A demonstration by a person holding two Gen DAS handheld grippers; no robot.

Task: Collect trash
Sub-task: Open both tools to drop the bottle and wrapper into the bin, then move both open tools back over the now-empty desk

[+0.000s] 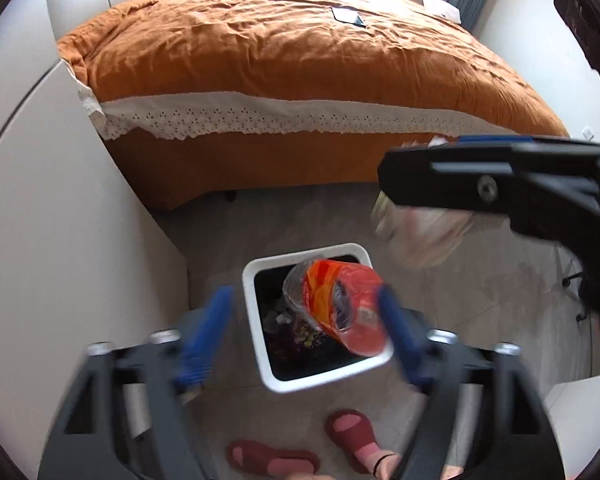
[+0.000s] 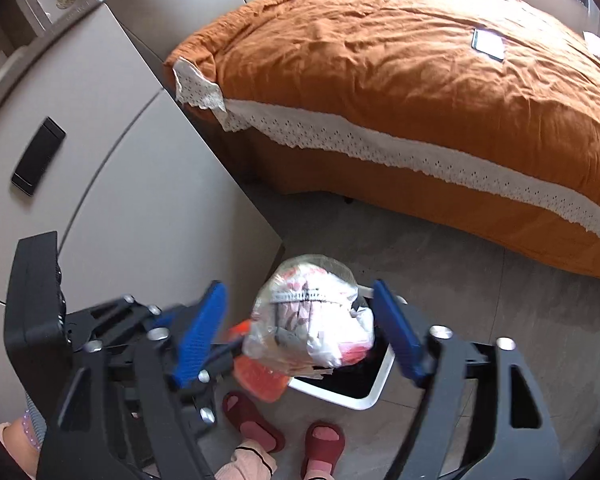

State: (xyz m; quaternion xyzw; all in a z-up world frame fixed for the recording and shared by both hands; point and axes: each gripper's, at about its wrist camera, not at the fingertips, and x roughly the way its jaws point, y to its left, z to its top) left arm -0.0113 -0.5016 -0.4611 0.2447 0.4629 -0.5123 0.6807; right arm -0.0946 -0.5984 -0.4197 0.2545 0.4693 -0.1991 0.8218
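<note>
A white square trash bin (image 1: 256, 308) with a black liner stands on the grey floor below both grippers; its rim also shows in the right wrist view (image 2: 364, 400). My left gripper (image 1: 304, 336) is open above it, and an orange-red snack wrapper (image 1: 352, 312) falls free between its blue fingers (image 1: 204, 340) over the bin mouth. My right gripper (image 2: 300, 332) is open too, and a clear plastic bag with pink and white contents (image 2: 312, 316) hangs loose between its fingers above the bin. That bag shows blurred under the right gripper in the left wrist view (image 1: 416, 232).
A bed with an orange quilt (image 1: 280, 60) and white lace trim lies beyond the bin, with a phone (image 2: 488, 44) on it. A beige desk (image 2: 100, 184) with a black phone (image 2: 38, 156) is at left. The person's red slippers (image 1: 352, 436) stand just before the bin.
</note>
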